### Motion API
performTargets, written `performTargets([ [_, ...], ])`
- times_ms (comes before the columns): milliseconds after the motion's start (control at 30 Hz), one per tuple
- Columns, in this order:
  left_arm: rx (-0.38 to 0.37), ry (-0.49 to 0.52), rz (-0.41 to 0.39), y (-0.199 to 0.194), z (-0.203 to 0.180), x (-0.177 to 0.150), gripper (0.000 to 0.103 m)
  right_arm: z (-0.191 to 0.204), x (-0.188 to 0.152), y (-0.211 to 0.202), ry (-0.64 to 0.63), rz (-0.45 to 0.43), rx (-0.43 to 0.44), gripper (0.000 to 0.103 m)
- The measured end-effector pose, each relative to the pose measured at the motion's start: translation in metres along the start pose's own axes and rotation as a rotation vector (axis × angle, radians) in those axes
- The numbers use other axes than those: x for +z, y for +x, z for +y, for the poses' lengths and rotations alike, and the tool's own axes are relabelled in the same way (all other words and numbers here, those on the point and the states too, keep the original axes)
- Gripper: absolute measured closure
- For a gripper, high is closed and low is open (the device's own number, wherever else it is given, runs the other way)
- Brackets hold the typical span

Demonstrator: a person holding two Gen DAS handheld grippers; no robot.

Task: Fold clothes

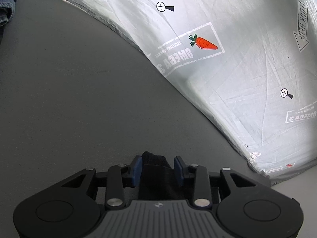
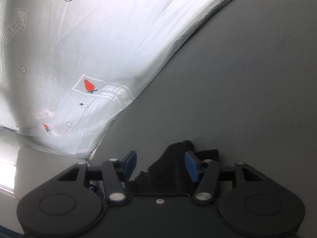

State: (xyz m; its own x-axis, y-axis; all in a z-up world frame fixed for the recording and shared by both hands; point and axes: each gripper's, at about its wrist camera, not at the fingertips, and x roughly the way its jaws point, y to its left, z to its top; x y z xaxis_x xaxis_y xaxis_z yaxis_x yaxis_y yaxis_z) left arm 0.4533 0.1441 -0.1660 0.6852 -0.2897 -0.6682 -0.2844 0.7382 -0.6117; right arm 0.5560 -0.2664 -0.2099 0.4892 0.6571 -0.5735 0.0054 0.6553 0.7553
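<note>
Nearest us, dark black fabric point(image 1: 156, 170) sits between the blue pads point(image 1: 136, 167) of our left gripper point(image 1: 158, 167); the jaws stand partly open around it, and we cannot tell whether they pinch it. Our right gripper point(image 2: 160, 162) is wider open, with black fabric point(image 2: 174, 158) bunched against its pad at 3 o'clock. A pale printed sheet point(image 1: 227, 59) with carrots spreads from 12 toward 3 o'clock in the left view, over a grey surface point(image 1: 69, 99). A blue garment point(image 1: 7, 10) lies at 10 o'clock. We judge the black cloth soft, light and limp; it is best taken at a corner or hem, both grippers level.
</note>
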Motion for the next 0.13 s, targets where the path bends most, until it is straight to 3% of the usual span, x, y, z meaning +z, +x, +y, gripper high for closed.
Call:
performTargets([
  [133, 0.039, 0.093, 0.057, 0.003, -0.011, -0.022, 0.042, 0.013, -0.025, -0.010, -0.190, -0.004, -0.116, 0.034],
])
